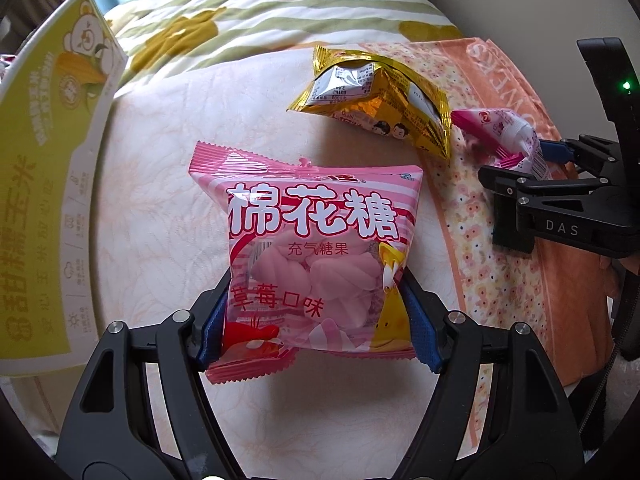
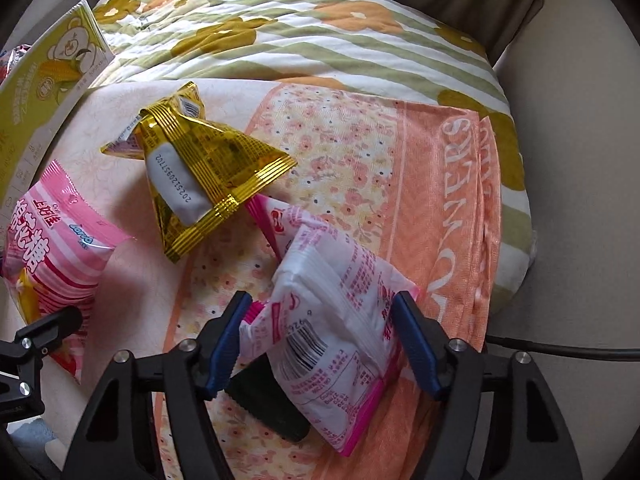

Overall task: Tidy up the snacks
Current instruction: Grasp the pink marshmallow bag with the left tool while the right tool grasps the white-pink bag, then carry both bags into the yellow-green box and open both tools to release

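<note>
Your left gripper (image 1: 316, 320) has its fingers clamped on the pink marshmallow bag (image 1: 308, 256), just left of the gold packet (image 2: 200, 184). Your right gripper (image 2: 320, 344) fingers pinch the white-and-pink packet (image 2: 332, 312), touching the gold packet's right corner, on the orange towel (image 2: 420, 168).

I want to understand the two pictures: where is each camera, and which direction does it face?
Left wrist: on the left hand-held gripper, facing forward along its fingers at the pink marshmallow bag; the right hand-held gripper shows too.
Right wrist: on that gripper, facing the white-pink packet.
Shared: gold packet, green box, floral towel.
</note>
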The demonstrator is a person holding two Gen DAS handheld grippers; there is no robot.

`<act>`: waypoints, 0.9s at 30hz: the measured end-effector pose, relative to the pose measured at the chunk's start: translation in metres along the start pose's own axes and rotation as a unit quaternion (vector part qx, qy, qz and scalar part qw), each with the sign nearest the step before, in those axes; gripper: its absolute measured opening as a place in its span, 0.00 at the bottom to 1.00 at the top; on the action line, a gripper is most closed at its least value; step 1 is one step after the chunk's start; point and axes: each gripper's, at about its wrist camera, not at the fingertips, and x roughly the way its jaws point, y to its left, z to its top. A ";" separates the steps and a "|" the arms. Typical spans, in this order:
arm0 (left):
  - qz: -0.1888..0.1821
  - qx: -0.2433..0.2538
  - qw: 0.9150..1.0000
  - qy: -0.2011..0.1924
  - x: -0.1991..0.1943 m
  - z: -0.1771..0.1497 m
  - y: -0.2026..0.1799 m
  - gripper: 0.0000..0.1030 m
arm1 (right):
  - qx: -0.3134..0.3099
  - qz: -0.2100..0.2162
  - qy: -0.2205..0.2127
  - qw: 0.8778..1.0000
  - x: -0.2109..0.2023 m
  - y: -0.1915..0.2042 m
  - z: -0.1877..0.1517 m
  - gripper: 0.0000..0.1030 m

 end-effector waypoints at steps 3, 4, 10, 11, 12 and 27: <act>0.000 -0.002 1.000 -0.006 -0.007 0.001 -0.001 0.69 | 0.004 -0.005 -0.008 1.000 -0.005 -0.003 -0.003 0.49; 0.001 -0.002 1.000 -0.008 -0.009 0.001 -0.002 0.69 | 0.005 -0.006 -0.010 1.000 -0.007 -0.004 -0.004 0.48; 0.002 -0.010 1.000 -0.026 -0.030 0.000 -0.003 0.69 | 0.035 0.011 -0.025 0.999 -0.024 -0.010 -0.012 0.42; 0.002 -0.010 0.999 -0.031 -0.035 0.001 -0.004 0.69 | 0.040 0.016 -0.030 0.999 -0.029 -0.010 -0.014 0.42; 0.002 -0.011 0.999 -0.037 -0.041 0.001 -0.004 0.69 | 0.043 0.018 -0.037 0.998 -0.036 -0.010 -0.015 0.42; 0.016 -0.051 0.985 -0.165 -0.167 0.014 0.034 0.69 | 0.040 0.089 -0.154 0.983 -0.151 0.018 0.001 0.42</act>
